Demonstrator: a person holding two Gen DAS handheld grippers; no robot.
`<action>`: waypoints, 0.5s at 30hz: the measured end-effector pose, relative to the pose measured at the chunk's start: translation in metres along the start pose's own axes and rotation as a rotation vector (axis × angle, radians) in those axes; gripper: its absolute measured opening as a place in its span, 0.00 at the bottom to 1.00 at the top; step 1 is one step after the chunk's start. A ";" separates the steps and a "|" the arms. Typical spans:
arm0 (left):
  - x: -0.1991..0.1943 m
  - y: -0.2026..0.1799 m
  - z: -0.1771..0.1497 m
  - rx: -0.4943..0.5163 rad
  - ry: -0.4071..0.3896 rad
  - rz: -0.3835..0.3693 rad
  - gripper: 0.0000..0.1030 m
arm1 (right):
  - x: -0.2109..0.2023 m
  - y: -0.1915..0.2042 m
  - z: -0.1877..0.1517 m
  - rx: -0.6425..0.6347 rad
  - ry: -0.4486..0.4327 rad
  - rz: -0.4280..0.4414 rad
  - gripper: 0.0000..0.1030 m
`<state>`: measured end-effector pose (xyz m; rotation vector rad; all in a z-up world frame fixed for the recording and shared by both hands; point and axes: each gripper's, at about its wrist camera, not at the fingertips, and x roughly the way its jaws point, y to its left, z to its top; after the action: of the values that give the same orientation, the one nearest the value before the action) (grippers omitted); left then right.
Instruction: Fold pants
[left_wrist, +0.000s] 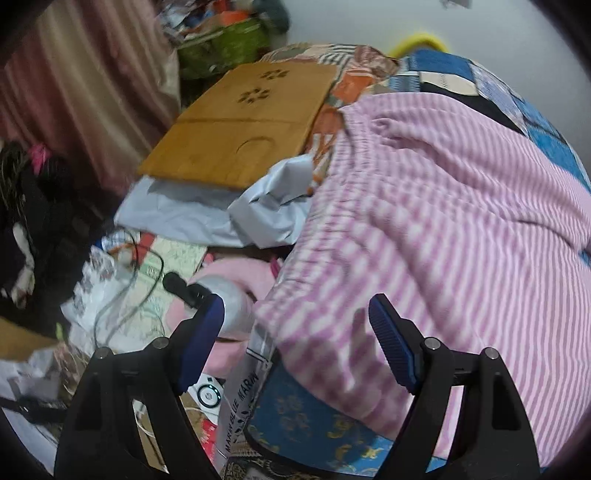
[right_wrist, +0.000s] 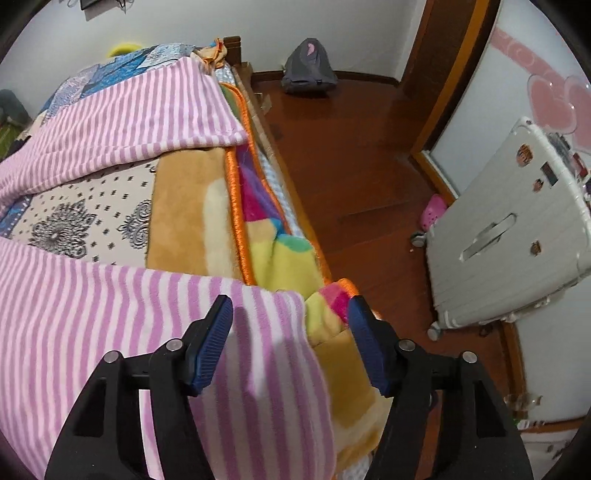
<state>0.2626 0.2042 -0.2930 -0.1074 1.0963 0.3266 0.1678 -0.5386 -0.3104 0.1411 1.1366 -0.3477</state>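
The pants are pink-and-white striped fleece, spread on a bed. In the left wrist view the waistband end lies wrinkled near the bed's left side, and my left gripper hangs open just above its near corner, holding nothing. In the right wrist view both legs run toward the bed's right edge, spread apart with patterned bedding between them. My right gripper is open above the hem of the near leg, one finger over the cloth, the other beyond the hem.
A wooden lap tray lies on grey cloth left of the pants. Cables, bags and a pink cushion clutter the bed's left side. A colourful blanket edges the bed. A white suitcase and grey backpack stand on the wooden floor.
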 end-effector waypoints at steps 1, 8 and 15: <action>0.003 0.004 -0.001 -0.015 0.007 -0.014 0.78 | 0.004 0.000 0.000 0.006 0.011 0.006 0.59; 0.032 0.006 -0.014 -0.068 0.088 -0.077 0.78 | 0.028 -0.003 -0.001 0.061 0.084 0.040 0.58; 0.029 0.008 -0.014 -0.126 0.084 -0.142 0.39 | 0.026 0.009 0.001 0.027 0.061 0.085 0.13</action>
<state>0.2604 0.2145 -0.3248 -0.3119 1.1440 0.2652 0.1819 -0.5354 -0.3342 0.2242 1.1826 -0.2843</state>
